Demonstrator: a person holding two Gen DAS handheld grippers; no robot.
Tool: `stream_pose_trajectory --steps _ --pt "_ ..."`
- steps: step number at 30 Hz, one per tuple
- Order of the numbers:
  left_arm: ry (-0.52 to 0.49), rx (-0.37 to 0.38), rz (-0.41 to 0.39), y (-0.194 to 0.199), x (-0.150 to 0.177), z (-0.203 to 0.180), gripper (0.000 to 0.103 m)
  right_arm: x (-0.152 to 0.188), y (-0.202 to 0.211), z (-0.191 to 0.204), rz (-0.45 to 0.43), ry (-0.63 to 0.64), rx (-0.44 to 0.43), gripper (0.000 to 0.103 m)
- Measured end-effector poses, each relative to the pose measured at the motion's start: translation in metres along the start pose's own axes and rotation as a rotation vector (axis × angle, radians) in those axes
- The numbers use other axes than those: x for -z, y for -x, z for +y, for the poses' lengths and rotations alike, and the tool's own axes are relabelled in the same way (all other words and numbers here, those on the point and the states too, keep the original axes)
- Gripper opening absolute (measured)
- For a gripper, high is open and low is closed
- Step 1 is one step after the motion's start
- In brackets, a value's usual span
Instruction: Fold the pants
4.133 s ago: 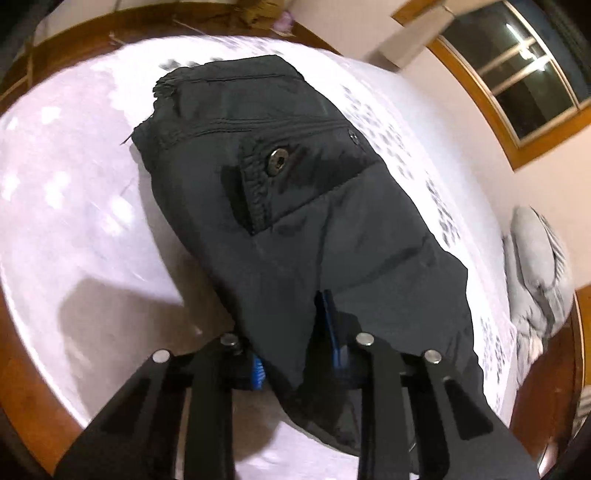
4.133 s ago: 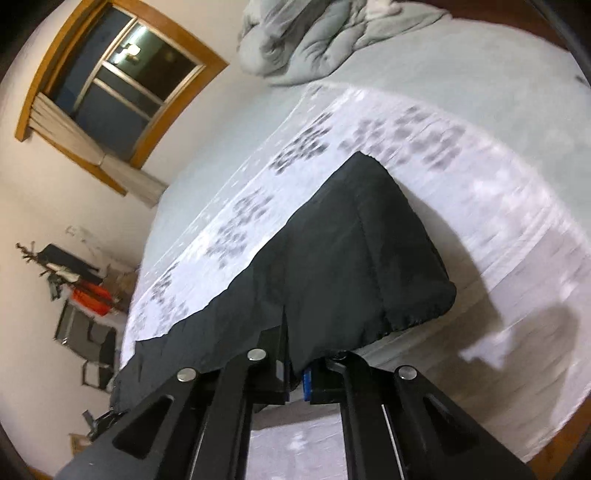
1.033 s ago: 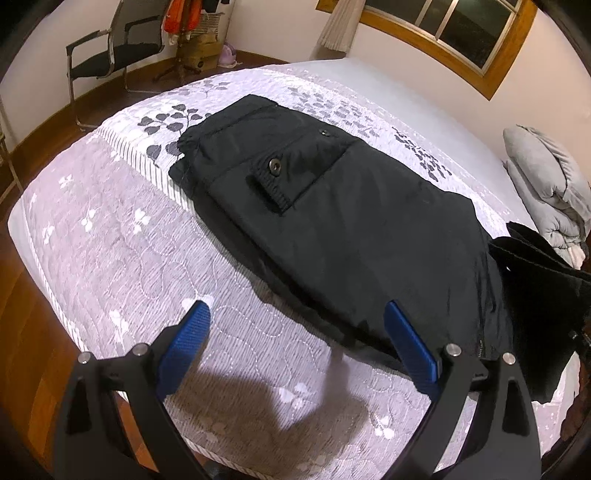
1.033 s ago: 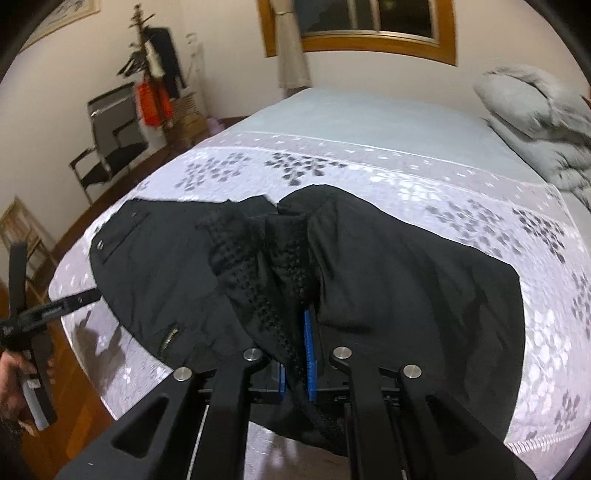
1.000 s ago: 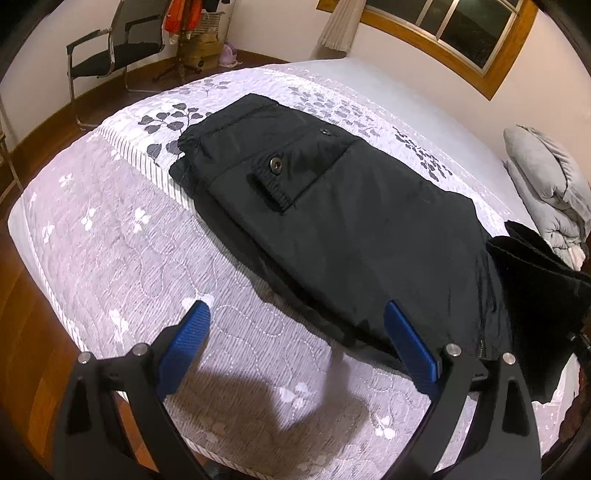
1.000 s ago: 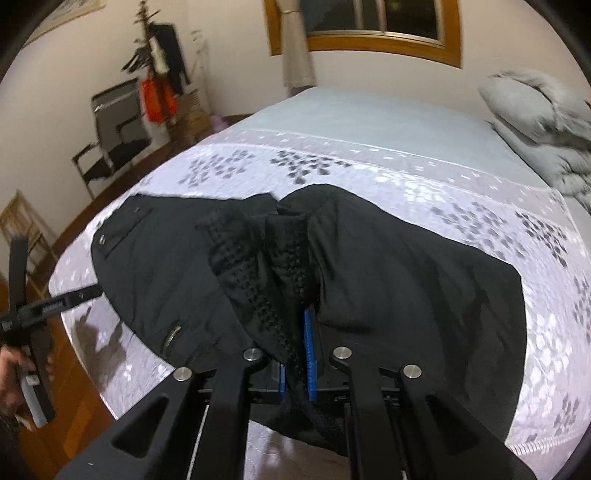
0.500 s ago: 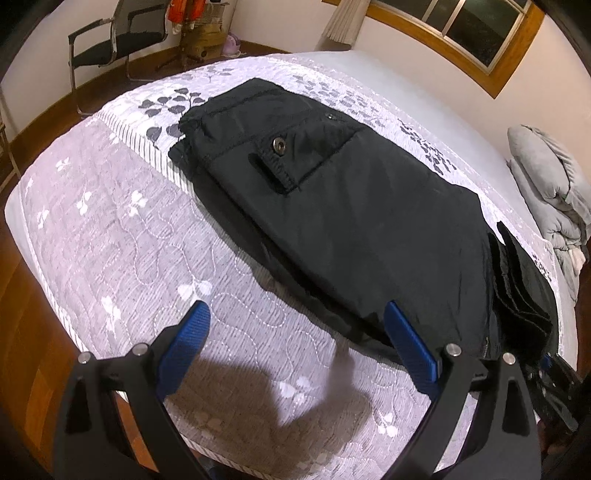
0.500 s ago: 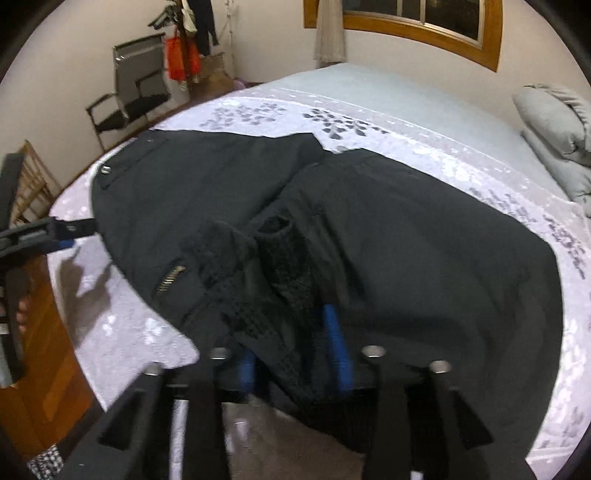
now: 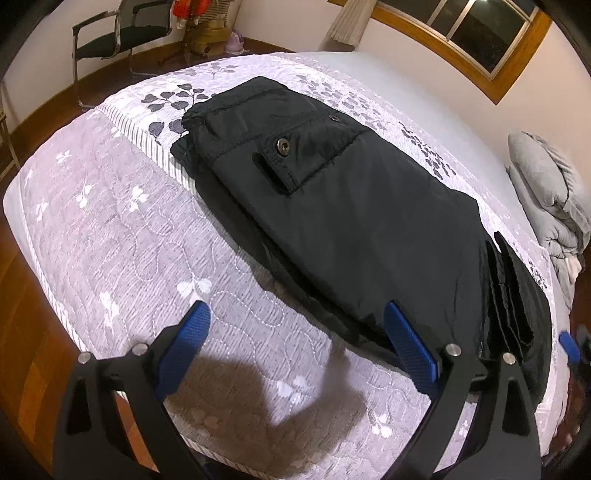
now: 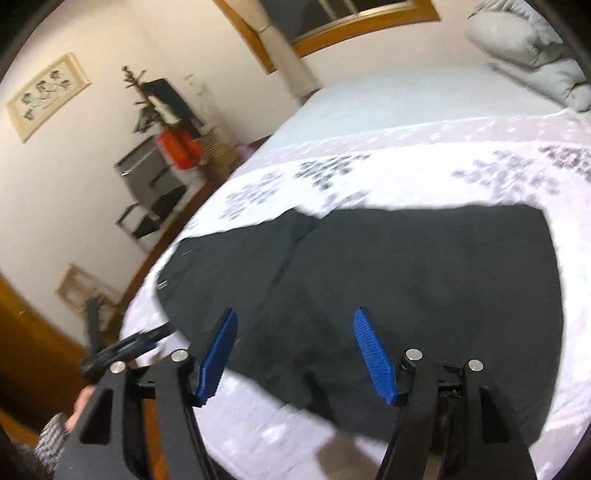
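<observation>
Black pants lie folded on the bed, buttoned back pocket facing up, with layered leg ends stacked at their right end. My left gripper hovers open over the quilt at the pants' near edge, nothing between its blue pads. In the blurred right wrist view the pants spread flat. My right gripper stands over their near edge with its jaws opening. Cloth shows beyond the gap, but the pads do not press on it. Its blue tip shows at the right edge of the left wrist view.
The white flowered quilt covers the bed, and wooden floor lies below its near edge. A grey duvet is bundled at the far right. A chair and a coat stand are by the wall. A person's hand holds the left gripper.
My right gripper has let go of the bunched leg cloth, which now lies flat on the pants. It has opened, pulled back and rolled. The left gripper has stayed open and still.
</observation>
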State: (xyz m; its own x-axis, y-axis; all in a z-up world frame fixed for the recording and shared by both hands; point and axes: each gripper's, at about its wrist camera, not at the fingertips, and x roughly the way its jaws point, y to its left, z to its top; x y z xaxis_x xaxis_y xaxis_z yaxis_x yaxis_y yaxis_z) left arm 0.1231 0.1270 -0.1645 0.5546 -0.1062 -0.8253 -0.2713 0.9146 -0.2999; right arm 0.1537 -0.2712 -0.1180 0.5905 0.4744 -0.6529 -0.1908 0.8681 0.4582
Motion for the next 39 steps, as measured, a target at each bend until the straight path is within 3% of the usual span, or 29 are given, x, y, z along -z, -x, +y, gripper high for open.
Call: stream_pose_trajectory --steps 4,13,17,19,24,28,33,37,39 --pt "-0.013 -0.005 0.005 0.000 -0.001 -0.003 0.095 -0.004 -0.031 -0.002 0.055 0.075 0.153 0.066" --pt "-0.022 -0.013 -0.008 0.002 -0.009 -0.007 0.095 0.032 -0.064 0.003 0.116 0.208 0.314 0.069" --pt "-0.018 -0.007 0.008 -0.001 -0.008 -0.007 0.095 0.033 -0.064 0.005 0.112 0.223 0.317 0.069" --pt "0.000 -0.001 0.023 -0.003 -0.009 -0.003 0.095 0.028 -0.051 0.001 0.091 0.196 0.267 0.067" --pt "0.066 0.042 0.017 0.000 -0.028 0.018 0.095 0.016 -0.005 -0.024 0.005 0.085 0.247 0.069" --pt "0.293 0.165 0.009 -0.008 -0.054 0.064 0.095 0.015 0.027 -0.049 -0.051 0.003 0.247 0.070" --pt "0.562 0.306 0.035 -0.033 -0.067 0.105 0.095 0.019 0.040 -0.069 -0.058 -0.042 0.295 0.071" --pt "0.636 0.383 0.015 -0.041 -0.070 0.112 0.095 0.024 0.039 -0.072 -0.054 -0.038 0.305 0.071" --pt "0.666 0.380 0.010 -0.046 -0.070 0.113 0.095 0.024 0.037 -0.072 -0.048 -0.040 0.298 0.071"
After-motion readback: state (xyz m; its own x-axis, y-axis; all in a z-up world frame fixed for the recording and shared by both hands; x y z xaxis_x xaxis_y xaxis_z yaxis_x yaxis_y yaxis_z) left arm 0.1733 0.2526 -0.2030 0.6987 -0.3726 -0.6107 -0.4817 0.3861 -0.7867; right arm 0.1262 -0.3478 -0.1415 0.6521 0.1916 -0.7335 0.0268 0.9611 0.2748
